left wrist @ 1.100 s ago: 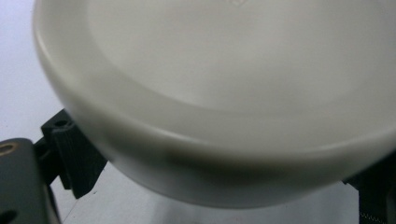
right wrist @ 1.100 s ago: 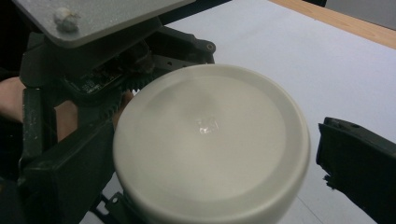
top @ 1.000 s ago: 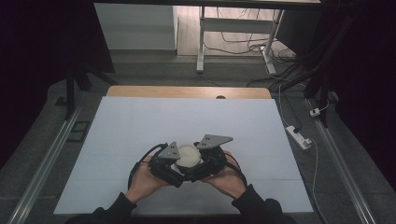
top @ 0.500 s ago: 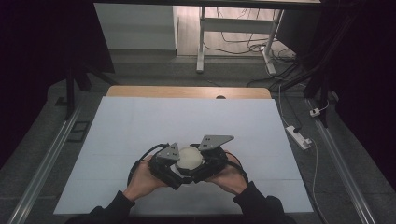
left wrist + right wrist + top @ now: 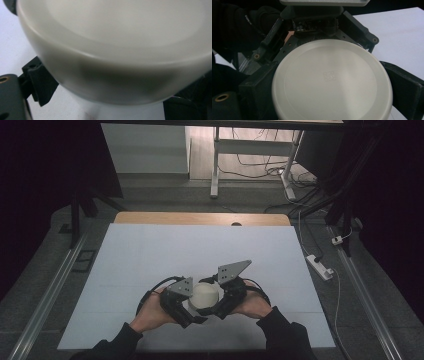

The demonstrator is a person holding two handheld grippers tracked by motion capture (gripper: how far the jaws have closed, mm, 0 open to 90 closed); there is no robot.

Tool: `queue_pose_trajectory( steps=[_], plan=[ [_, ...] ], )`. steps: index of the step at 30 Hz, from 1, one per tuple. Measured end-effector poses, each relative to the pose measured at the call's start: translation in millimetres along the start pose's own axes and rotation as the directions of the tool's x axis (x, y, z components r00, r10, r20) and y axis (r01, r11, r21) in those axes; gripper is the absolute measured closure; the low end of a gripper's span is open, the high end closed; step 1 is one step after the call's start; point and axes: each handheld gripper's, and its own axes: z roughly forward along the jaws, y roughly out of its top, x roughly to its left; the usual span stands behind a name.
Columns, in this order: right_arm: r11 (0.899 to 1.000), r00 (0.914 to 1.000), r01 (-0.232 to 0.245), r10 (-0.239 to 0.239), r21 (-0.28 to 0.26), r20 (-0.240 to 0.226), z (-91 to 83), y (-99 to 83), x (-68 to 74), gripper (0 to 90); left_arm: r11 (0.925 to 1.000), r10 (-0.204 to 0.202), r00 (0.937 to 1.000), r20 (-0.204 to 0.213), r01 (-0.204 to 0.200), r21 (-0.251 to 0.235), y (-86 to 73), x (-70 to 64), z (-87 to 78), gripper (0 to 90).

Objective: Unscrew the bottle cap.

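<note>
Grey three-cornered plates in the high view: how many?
2. One plate sits atop the left gripper, just left of the white round container; the other plate stands atop the right gripper, right of the container and farther back.

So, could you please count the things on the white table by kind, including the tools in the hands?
Round cream-white container with lid: 1
Hand-held grippers: 2, left gripper and right gripper, one on each side of the container
Total: 3, all on the white table

Round cream plastic lid/container (image 5: 205, 295), flat top w/ small embossed square, near table's front edge.
</note>
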Motion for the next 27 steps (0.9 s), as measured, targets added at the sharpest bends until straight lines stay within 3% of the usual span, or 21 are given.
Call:
queue_pose_trajectory(
  steps=[2, 5, 7, 8, 9, 10, 11, 12, 13, 14, 16, 20, 27],
  plan=[
    [1.000, 0.9992, -0.012, 0.012, 0.003, 0.037, 0.6, 1.0, 1.6, 0.1, 0.9999, -0.017, 0.9995, -0.026, 0.017, -0.003, -0.2, 1.0, -1.5, 7.3],
    [0.999, 0.9947, -0.041, 0.041, -0.005, 0.094, -2.3, 4.7, 3.4, 0.0, 0.9987, -0.047, 0.9970, -0.061, 0.046, -0.019, -1.8, 3.8, -4.8, 7.3],
    [0.998, 0.9856, -0.065, 0.067, -0.016, 0.155, -5.6, 6.8, 3.8, 0.0, 0.9981, -0.059, 0.9955, -0.075, 0.057, -0.024, -2.4, 4.7, -5.9, 7.3],
    [0.998, 0.9856, -0.065, 0.067, -0.016, 0.155, -5.6, 6.8, 3.8, 0.0, 0.9970, -0.073, 0.9934, -0.089, 0.070, -0.032, -2.8, 5.1, -6.7, 7.3],
    [0.995, 0.9734, -0.094, 0.097, -0.027, 0.208, -8.4, 7.6, 3.9, 0.0, 0.9956, -0.090, 0.9888, -0.119, 0.086, -0.038, -3.4, 6.2, -8.5, 7.3],
    [0.993, 0.9646, -0.114, 0.119, -0.036, 0.235, -9.5, 7.6, 3.8, 0.0, 0.9956, -0.090, 0.9888, -0.119, 0.086, -0.038, -3.4, 6.2, -8.5, 7.3],
    [0.990, 0.9577, -0.134, 0.140, -0.041, 0.251, -9.9, 7.6, 3.4, 0.0, 0.9943, -0.105, 0.9828, -0.152, 0.100, -0.038, -3.7, 7.4, -9.8, 7.3],
    [0.987, 0.9504, -0.151, 0.158, -0.046, 0.268, -9.6, 7.6, 3.8, 0.0, 0.9943, -0.105, 0.9828, -0.152, 0.100, -0.038, -3.7, 7.4, -9.8, 7.3],
    [0.985, 0.9428, -0.166, 0.173, -0.049, 0.285, -8.8, 7.7, 4.5, 0.0, 0.9917, -0.127, 0.9750, -0.183, 0.120, -0.045, -4.0, 7.5, -9.7, 7.3],
    [0.983, 0.9345, -0.178, 0.184, -0.047, 0.305, -7.7, 8.1, 5.3, 0.0, 0.9917, -0.127, 0.9750, -0.183, 0.120, -0.045, -4.0, 7.5, -9.7, 7.3],
    [0.980, 0.9193, -0.192, 0.198, -0.052, 0.340, -4.8, 9.1, 7.8, 0.0, 0.9894, -0.144, 0.9658, -0.216, 0.138, -0.047, -4.2, 7.7, -9.2, 7.3],
    [0.979, 0.9026, -0.193, 0.206, -0.072, 0.378, 1.3, 11.4, 13.6, 0.0, 0.9898, -0.142, 0.9601, -0.241, 0.138, -0.035, -2.9, 6.1, -8.1, 7.3],
    [0.980, 0.8834, -0.178, 0.199, -0.088, 0.424, 13.2, 10.8, 20.3, 1.1, 0.9886, -0.151, 0.9545, -0.257, 0.147, -0.035, 0.4, 2.7, -4.4, 7.4]
  ],
)
